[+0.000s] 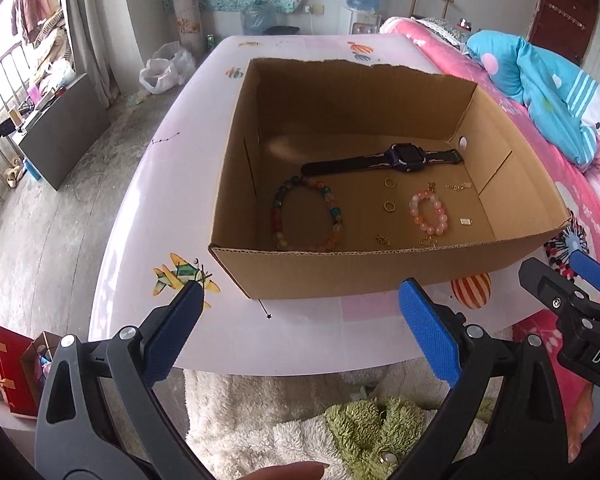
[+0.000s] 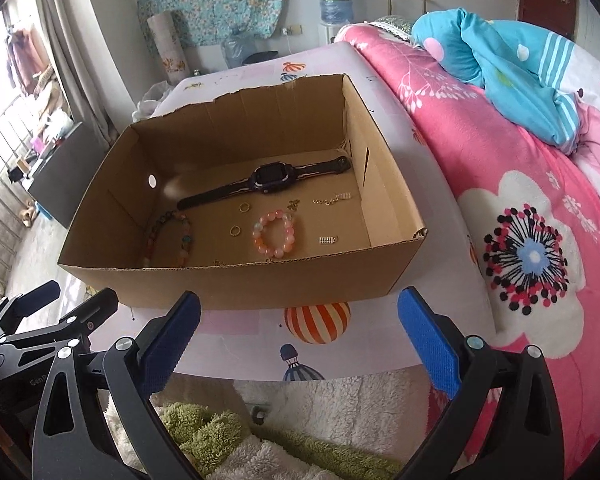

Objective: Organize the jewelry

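Observation:
An open cardboard box (image 1: 340, 268) (image 2: 240, 284) stands on the pale table. Inside lie a dark smartwatch (image 1: 404, 156) (image 2: 266, 179), a multicoloured bead bracelet (image 1: 278, 216) (image 2: 186, 236), a pink bead bracelet (image 1: 440, 216) (image 2: 260, 236), two gold rings (image 1: 389, 206) (image 2: 235, 231), and small gold chains and charms (image 1: 458, 187) (image 2: 332, 200). My left gripper (image 1: 300, 312) is open and empty, just before the box's near wall. My right gripper (image 2: 300, 320) is open and empty, also in front of the box; it shows at the right edge of the left wrist view (image 1: 580, 292).
The table (image 1: 172, 168) (image 2: 380, 344) carries printed balloon and plane pictures. A bed with a pink floral quilt (image 2: 520, 220) and a blue blanket (image 2: 500, 64) runs along the right. Fluffy white and green fabric (image 1: 300, 420) lies below the table's near edge. A dark cabinet (image 1: 60, 132) stands at left.

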`<state>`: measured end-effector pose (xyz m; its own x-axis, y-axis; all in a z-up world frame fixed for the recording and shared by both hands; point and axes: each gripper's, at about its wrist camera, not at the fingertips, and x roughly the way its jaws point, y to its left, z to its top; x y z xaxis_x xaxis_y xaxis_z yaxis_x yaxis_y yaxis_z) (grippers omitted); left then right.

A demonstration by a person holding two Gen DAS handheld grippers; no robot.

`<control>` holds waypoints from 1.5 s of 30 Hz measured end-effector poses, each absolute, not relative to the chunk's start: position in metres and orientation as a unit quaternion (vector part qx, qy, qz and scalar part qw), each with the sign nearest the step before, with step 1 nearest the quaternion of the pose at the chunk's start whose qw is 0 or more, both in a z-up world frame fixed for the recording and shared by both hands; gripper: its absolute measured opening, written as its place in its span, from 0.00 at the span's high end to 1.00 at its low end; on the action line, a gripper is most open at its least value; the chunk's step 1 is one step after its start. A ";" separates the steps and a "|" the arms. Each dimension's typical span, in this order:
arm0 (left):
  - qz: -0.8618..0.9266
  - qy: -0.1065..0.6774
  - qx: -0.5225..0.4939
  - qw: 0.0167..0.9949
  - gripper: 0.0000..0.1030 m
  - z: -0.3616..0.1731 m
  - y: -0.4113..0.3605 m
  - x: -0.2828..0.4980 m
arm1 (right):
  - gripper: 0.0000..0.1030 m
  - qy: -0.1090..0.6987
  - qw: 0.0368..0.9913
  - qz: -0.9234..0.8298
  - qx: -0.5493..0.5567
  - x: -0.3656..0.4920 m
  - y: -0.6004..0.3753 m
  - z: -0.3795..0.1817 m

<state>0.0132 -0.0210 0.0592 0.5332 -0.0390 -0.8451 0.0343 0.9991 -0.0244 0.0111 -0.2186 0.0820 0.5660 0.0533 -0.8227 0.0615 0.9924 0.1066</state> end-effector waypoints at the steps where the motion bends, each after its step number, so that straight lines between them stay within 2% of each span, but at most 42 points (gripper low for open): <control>1: -0.021 0.485 -0.002 0.874 0.08 0.058 -0.021 0.013 | 0.07 0.466 0.883 -0.004 0.058 0.012 -0.217 0.082; 45: -0.025 0.495 -0.003 0.869 0.08 0.057 -0.021 0.017 | 0.07 0.484 0.874 0.001 0.043 0.017 -0.210 0.076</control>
